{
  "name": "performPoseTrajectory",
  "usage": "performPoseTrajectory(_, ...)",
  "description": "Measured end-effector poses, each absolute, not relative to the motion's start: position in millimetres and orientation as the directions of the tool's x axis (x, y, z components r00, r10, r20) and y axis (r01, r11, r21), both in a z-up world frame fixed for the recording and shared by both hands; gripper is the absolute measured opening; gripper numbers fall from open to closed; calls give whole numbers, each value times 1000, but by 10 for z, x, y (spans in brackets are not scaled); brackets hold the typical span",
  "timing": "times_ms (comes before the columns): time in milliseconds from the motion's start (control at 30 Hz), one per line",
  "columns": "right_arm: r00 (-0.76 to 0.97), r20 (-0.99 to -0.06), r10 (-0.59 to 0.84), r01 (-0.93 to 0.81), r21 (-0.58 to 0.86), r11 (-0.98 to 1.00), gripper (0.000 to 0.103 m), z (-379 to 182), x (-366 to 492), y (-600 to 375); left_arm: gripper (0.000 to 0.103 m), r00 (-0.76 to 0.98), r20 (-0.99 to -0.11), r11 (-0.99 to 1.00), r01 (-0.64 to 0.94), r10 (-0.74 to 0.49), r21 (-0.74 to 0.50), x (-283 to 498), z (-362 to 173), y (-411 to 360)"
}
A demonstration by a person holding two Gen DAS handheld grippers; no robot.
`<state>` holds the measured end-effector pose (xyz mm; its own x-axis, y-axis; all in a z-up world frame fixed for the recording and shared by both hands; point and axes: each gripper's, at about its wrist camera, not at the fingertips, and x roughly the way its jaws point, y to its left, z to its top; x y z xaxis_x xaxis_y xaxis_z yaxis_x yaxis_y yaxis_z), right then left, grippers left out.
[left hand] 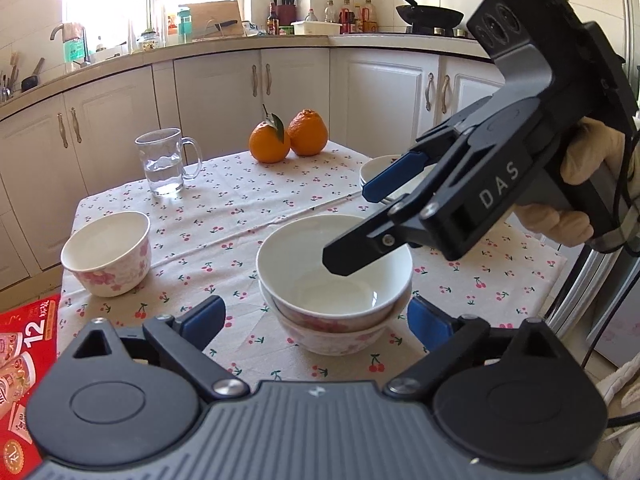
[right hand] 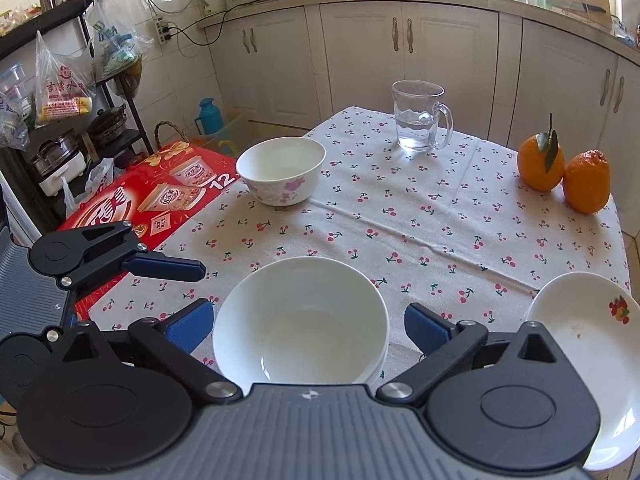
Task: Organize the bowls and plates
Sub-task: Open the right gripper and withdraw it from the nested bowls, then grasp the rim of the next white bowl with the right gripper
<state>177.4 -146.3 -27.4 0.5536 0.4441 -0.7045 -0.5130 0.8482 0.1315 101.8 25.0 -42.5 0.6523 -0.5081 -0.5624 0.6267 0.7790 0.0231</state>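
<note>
Two nested floral bowls (left hand: 335, 280) are seen on the cherry-print tablecloth (left hand: 240, 216), between the spread fingers of the left gripper (left hand: 316, 320). The right gripper (left hand: 352, 224) is held just above them, its fingers apart and empty. A third bowl (left hand: 108, 258) stands well apart, and a plate (right hand: 580, 320) lies near the table edge.

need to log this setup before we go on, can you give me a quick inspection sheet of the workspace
surface: table under a cherry-print cloth, creased.
job's things: two stacked bowls; single floral bowl apart at the far left; plates at the right edge.
clutter: glass mug holding water; two oranges touching; red box beside the table.
grippers: left gripper open, straddling the stack; right gripper open, above the stack.
cables: black cable at the right gripper's handle; wall cords by a power strip.
surroundings: white kitchen cabinets, cluttered counter, shelf with bags.
</note>
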Motion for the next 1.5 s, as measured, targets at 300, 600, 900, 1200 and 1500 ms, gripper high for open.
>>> performPoseTrajectory(300,560,-709,428,-549,69,833,103,-201,1781,-1226,98,726,-544,854,519,-420,33,1104,-424,635)
performPoseTrajectory(600,567,-702,431,-591,18,807,103,-73,1986,-933,98,799,-503,905,420,-329,75,1355,-396,915)
performPoseTrajectory(900,548,-706,449,-627,9,779,103,-28,2357,-710,99,776,-539,912,408,-328,33,1696,-520,1078)
performPoseTrajectory(1200,509,-729,458,-660,12,751,103,-76,2844,-509,99,814,-518,928,361,-263,95,2044,-571,1102)
performPoseTrajectory(1500,449,-758,472,-685,47,727,103,-212,3393,-327,98,801,-538,930,358,-263,79,2420,-750,1072)
